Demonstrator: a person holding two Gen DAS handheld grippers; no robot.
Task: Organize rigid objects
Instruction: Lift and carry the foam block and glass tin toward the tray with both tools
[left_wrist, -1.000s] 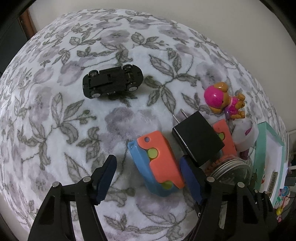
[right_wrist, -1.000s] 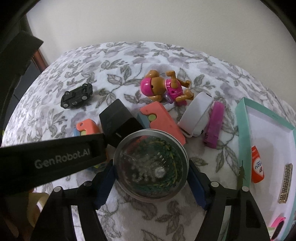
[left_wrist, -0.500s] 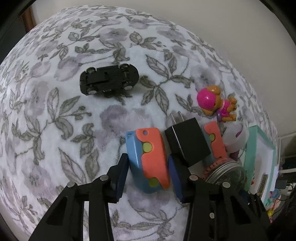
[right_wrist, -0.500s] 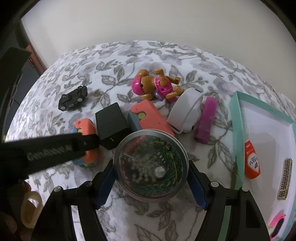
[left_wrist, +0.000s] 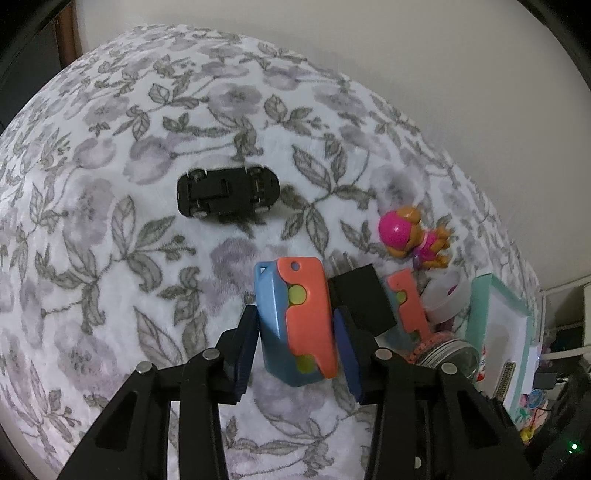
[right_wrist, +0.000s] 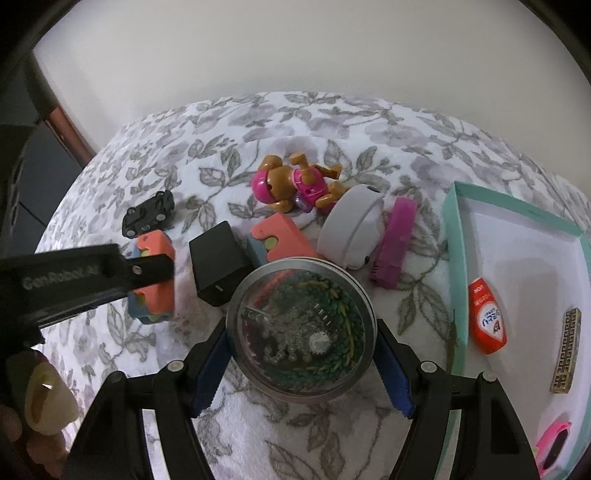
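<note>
on the flowered blanket the blue and orange toy block is clamped in the just-closed left gripper and the round glass-lidded tin in the right gripper, probably so both can be carried to the teal-rimmed tray beside them.

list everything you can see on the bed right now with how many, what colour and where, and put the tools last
Bedspread: one, white with grey flowers, under everything.
Toy car: one, black, upside down, far left.
Block toys: two, orange and blue; one in the left tool, one behind the jar.
Charger: one, black, between the blocks.
Puppy figure: one, pink and brown, at the back.
Band: one, white, beside the puppy.
Comb-like piece: one, purple, right of the band.
Tray: one, teal-rimmed, right; small items inside.
Jar: one, clear, beads inside, in the right tool.
Left tool: black, blue pads.
Right tool: same.
</note>
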